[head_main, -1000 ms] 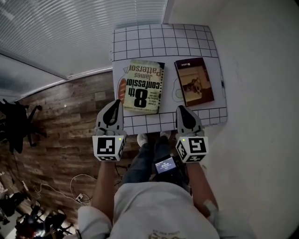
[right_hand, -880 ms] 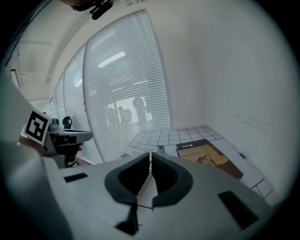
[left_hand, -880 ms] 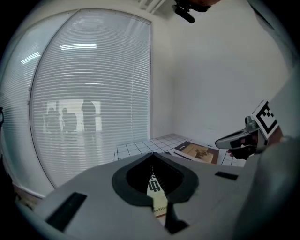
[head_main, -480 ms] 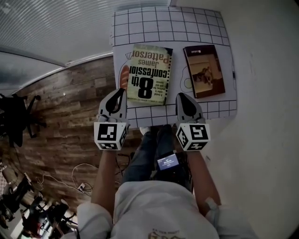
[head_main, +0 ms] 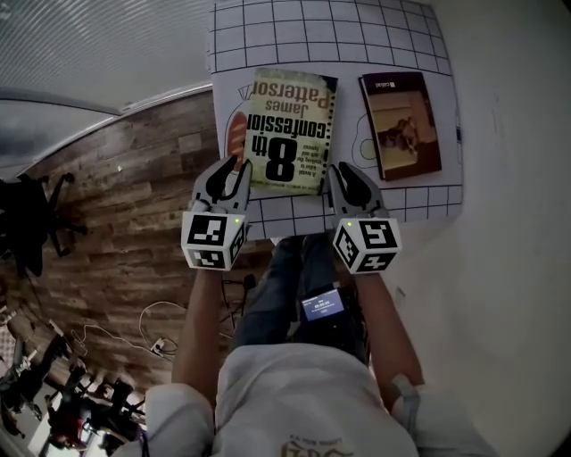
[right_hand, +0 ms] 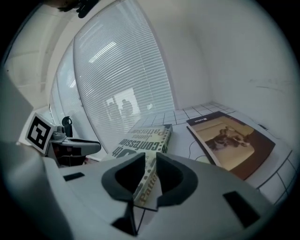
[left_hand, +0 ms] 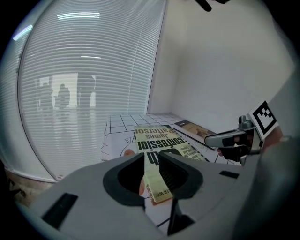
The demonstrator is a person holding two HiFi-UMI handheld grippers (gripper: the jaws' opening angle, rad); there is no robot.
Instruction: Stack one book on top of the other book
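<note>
Floorboards of dark, rough wood run under the person's feet, with loose cables trailing across them and a black office chair off at the left edge. A small lit screen sits at the person's waist.

Just beyond it, both grippers reach over the near edge of a white sheet ruled in black squares, which covers the work surface. The left gripper has just been opening. Its jaws stand apart, and its own view shows the near left corner of the thick paperback in the gap, with no pad pressing on it. The right gripper has also just been opening. Its jaws are parted in line with that book's near right corner and spine edge, also unclamped.

The thick paperback lies flat on the sheet, between the two grippers. The brown book lies flat to its right, apart from it. Thin outline drawings and an orange shape show on the sheet beside the paperback's left edge.

Farther off, slatted white blinds fill the left side of the room, and a plain white wall rises on the right. Faint dark figures show through the slats.

The paperback's cover reads "James Patterson" and "8th confession", upside down from the person's side. Its spine shows "Patt". The brown book carries a small white word at one corner, too small to read.
</note>
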